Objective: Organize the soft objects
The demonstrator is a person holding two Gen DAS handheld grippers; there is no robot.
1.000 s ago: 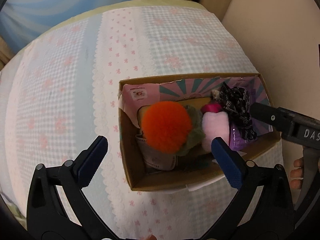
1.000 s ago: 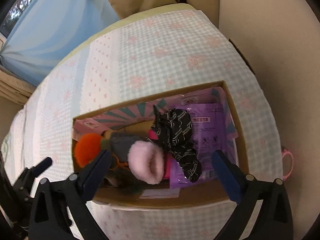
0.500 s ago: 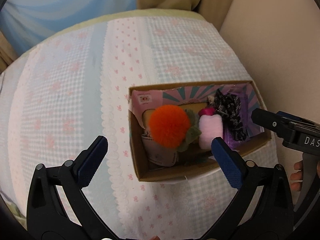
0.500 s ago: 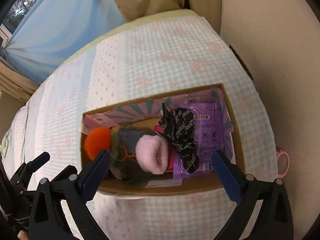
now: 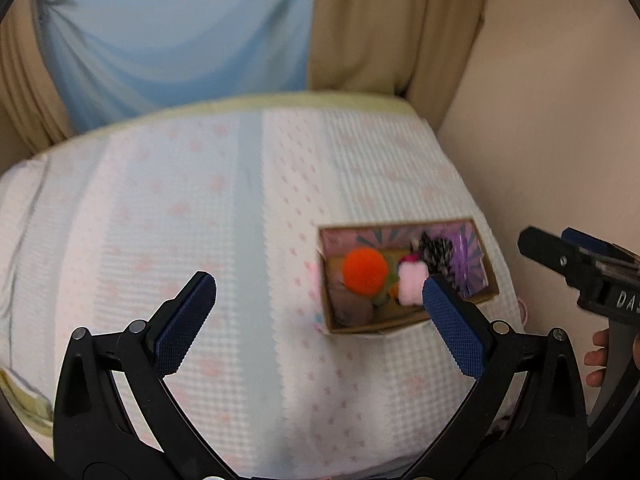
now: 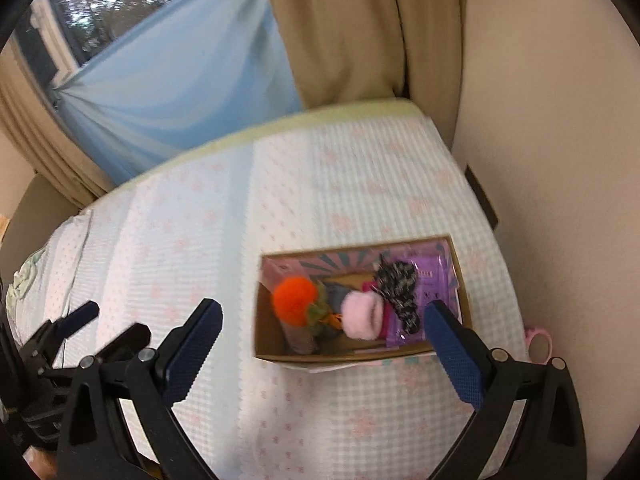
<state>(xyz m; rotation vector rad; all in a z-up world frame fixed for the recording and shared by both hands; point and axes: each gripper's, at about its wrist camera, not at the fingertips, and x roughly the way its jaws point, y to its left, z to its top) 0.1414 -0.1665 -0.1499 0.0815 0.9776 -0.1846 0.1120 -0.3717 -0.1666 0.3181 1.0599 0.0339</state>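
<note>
Soft items sat packed in the box (image 6: pixel 460 280) near the bed's (image 6: pixel 200 240) right edge; both grippers (image 5: pixel 320 320) (image 6: pixel 324 344) hung wide, empty, sorting apparently finished

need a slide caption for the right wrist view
Open right gripper above a cardboard box of soft items, including an orange pom-pom and pink fluffy roll, on a patterned bedspread.
</note>
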